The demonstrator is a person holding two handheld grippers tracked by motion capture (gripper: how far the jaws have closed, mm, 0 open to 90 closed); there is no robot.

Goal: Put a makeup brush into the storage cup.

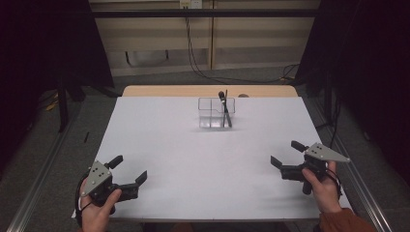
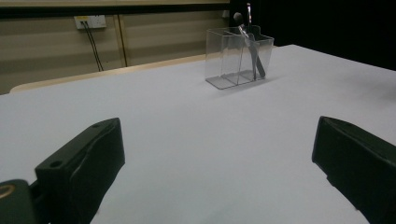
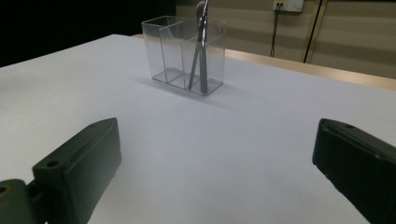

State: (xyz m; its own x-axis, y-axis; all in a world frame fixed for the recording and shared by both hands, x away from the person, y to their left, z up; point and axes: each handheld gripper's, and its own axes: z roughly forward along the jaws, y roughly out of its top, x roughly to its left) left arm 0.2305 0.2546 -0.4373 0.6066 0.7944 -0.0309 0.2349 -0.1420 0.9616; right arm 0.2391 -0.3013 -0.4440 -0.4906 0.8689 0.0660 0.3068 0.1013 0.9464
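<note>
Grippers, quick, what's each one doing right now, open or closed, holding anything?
Left gripper: open, holding nothing, low over the white table.
Right gripper: open, holding nothing, also at the table's near edge.

Open white table (image 1: 193, 159) all round; sole obstacle the clear organizer (image 1: 216, 112) far centre.

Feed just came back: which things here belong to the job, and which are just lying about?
In the job:
clear divided holder
dark utensils standing in it
left tongs, open
right tongs, open

Lying about:
wall cables
small dark item on the floor
</note>
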